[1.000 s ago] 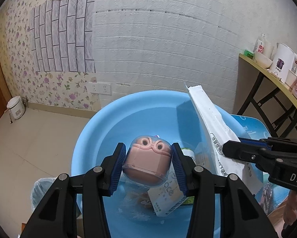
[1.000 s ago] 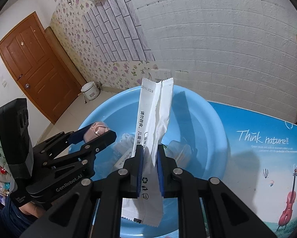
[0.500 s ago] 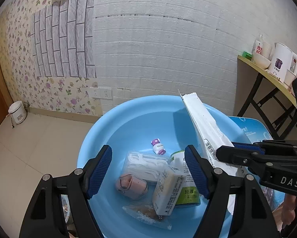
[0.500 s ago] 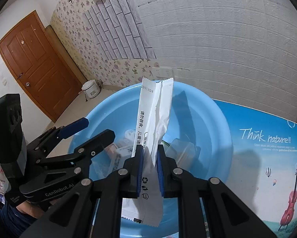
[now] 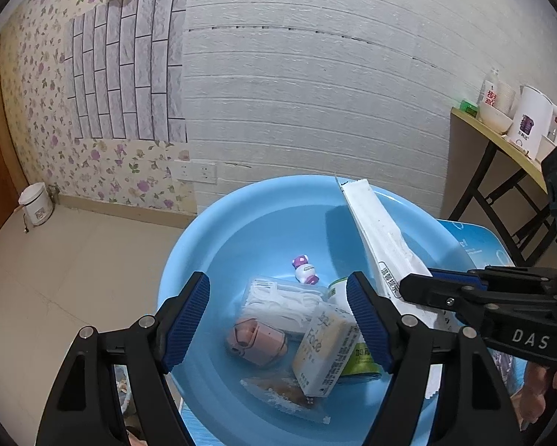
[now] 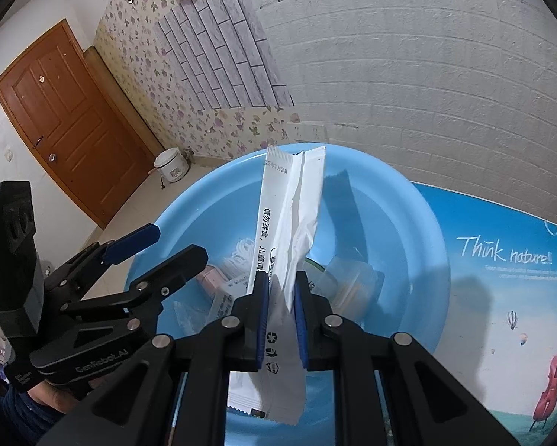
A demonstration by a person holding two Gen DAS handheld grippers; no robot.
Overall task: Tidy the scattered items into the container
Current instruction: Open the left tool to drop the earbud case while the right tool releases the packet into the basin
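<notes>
A light blue basin holds a pink case, a clear bag of floss picks, a white "Face" box, a small purple-and-white toy, a green can and a clear snack packet. My left gripper is open and empty above the basin; it also shows in the right wrist view. My right gripper is shut on a long white packet, held upright over the basin.
The basin stands on a table with a blue printed cover. A side table with a kettle and cups stands at the right. A brown door and a small white cooker are at the left.
My left gripper opened and let go of the pink case, which dropped into the basin. The gripper then rose a little. The right gripper still holds the white packet in place.
</notes>
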